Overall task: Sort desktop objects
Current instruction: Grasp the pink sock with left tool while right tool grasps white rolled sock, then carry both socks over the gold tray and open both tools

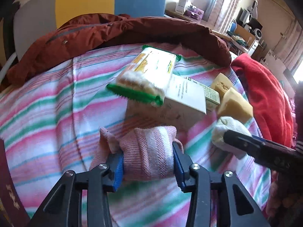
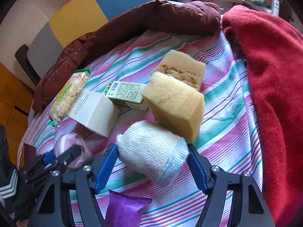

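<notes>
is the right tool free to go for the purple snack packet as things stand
Probably not yet. The right tool already has the white rolled sock between its blue pads, so it is occupied. The purple foil snack packet lies uncovered beneath it on the striped cloth.

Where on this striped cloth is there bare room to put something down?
Free: the striped cloth between the maroon jacket and the pink sock. Crowded: the middle, where snack pack, white box and sponges touch.

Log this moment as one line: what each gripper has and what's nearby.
left gripper: shut on pink sock | right gripper: fingers around white sock, contact unclear | nearby: sponges, white box
</notes>
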{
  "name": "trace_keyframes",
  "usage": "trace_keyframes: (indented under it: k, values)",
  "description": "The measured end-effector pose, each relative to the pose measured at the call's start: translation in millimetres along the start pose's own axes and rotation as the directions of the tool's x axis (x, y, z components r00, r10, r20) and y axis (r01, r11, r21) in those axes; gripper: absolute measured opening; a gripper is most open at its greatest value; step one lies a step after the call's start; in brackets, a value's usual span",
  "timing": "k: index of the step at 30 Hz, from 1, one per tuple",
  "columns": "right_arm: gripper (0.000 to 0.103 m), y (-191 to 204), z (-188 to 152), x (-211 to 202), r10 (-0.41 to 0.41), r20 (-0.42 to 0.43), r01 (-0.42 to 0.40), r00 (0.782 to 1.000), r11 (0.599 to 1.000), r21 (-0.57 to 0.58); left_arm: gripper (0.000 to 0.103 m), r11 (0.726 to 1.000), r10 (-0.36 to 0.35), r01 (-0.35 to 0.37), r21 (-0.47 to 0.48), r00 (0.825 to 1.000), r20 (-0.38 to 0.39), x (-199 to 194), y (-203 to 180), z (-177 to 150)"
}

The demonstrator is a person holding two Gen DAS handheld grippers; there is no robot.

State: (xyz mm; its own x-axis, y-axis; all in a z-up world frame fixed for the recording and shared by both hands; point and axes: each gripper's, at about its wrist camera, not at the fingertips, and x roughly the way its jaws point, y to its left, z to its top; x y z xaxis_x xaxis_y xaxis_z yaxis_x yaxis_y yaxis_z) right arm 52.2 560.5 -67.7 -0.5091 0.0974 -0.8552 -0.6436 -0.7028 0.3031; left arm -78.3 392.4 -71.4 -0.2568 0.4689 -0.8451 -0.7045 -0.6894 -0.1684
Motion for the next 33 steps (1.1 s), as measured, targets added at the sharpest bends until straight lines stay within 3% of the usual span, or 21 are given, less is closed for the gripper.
trace_keyframes:
  k: [6, 13, 23, 33]
  values:
    - [0.071, 15, -3, -2, 0.057, -0.007, -0.057, 0.998, 0.996, -0.062, 0.044, 0.997, 0.011, -0.006, -0.080, 0.998, 0.062, -35, 6, -14]
    - [0.071, 26, 2, -14, 0.127, 0.055, -0.121, 0.990, 0.988, -0.091, 0.044, 0.991, 0.051, -0.032, -0.131, 0.987, 0.150, -87, 14, -26]
    - [0.071, 51, -7, -46, 0.249, 0.143, -0.215, 0.958, 0.952, -0.218, 0.044, 0.968, 0.115, -0.057, -0.246, 0.966, 0.231, -156, 51, -55]
    - [0.071, 84, -27, -57, 0.333, 0.087, -0.293, 0.939, 0.906, -0.307, 0.044, 0.927, 0.207, -0.111, -0.357, 0.947, 0.244, -197, 110, -91]
